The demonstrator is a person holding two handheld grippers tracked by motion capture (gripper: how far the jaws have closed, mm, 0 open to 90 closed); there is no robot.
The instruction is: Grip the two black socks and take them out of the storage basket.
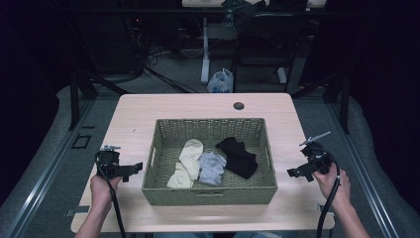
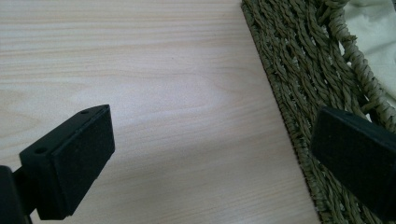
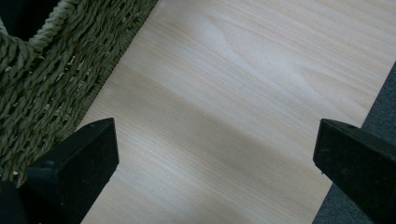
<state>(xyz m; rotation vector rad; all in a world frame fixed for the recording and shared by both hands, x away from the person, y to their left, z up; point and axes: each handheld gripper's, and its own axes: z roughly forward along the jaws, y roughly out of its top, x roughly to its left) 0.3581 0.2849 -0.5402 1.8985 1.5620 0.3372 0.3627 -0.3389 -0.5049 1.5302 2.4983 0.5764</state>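
At 9 and 3 o'clock of the basket (image 1: 210, 196), left gripper (image 1: 132, 169) and right gripper (image 1: 296, 173) flank it, jaws wide and empty, likely poised for the socks (image 1: 212, 167).

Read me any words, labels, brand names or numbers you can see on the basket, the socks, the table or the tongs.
None can be read: the woven basket, the cream socks, grey sock, black sock, table and both tongs carry no visible lettering. The white bag on the floor behind is too small to tell.
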